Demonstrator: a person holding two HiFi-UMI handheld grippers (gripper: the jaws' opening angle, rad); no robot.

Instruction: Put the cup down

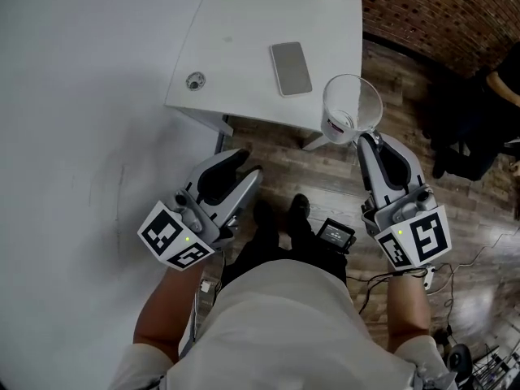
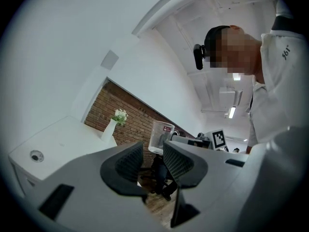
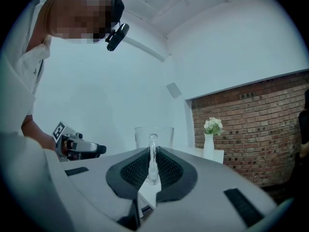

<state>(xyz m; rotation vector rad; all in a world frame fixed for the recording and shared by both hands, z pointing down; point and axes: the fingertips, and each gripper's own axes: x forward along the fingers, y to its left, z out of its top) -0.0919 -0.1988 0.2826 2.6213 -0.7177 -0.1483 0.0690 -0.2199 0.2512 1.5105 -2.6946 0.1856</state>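
Clear cup with a side handle (image 1: 352,104): it is upright and off the surface, carried by the right tongs (image 1: 363,139), which sit at its 6 o'clock in the head view. In the right gripper view the cup (image 3: 154,137) stands straight ahead, and the right tongs (image 3: 153,166) are nearly pressed together, pinching the thin clear handle between their ribbed pads.

Seen from the head, the cup shows over the near right corner of the white tabletop (image 1: 244,47), with wooden floor (image 1: 325,177) from 3 to 6 o'clock of it. Whether its base is over the tabletop or just past the edge I cannot tell. A grey flat phone (image 1: 291,67) lies on the tabletop at the cup's 10 o'clock, apart from it.

The left tongs (image 1: 244,169) are at 8 o'clock, well apart from the cup. In the left gripper view the left tongs (image 2: 152,158) are spread with nothing between them.

Judged from this, the cup is picked up and brought near; lowering it and letting go are left.
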